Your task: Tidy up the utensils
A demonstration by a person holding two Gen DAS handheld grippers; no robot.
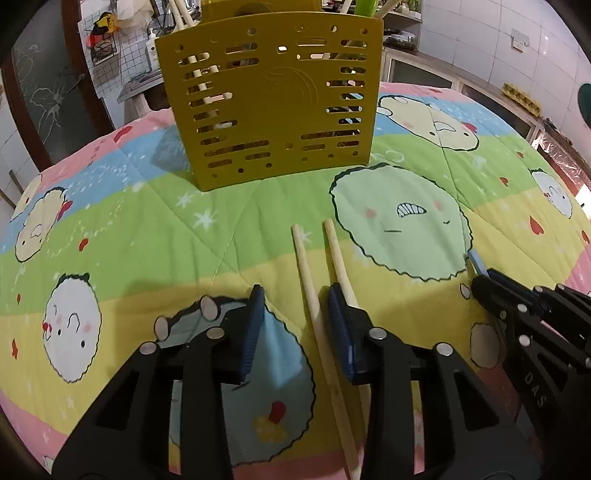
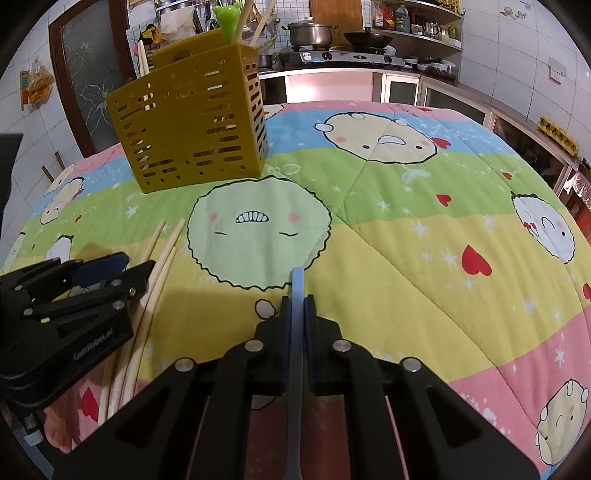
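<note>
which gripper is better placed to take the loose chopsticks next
Left. The left gripper already straddles a pale wooden chopstick lying on the quilt, while the right gripper is shut on a light blue flat handle.

The yellow utensil holder [image 1: 271, 99] stands upright at the upper middle of the left wrist view, blocking the far side there; sticks and a green handle [image 2: 228, 20] rise from its top. The quilt [image 2: 406, 258] lies bare across the right half of the right wrist view. Low at the left of that view, the chopsticks [image 2: 155, 280] and left gripper [image 2: 122, 267] crowd the space. The right gripper [image 2: 297, 306], clamped on a pale blue handle [image 2: 297, 332], fills the bottom middle.
</note>
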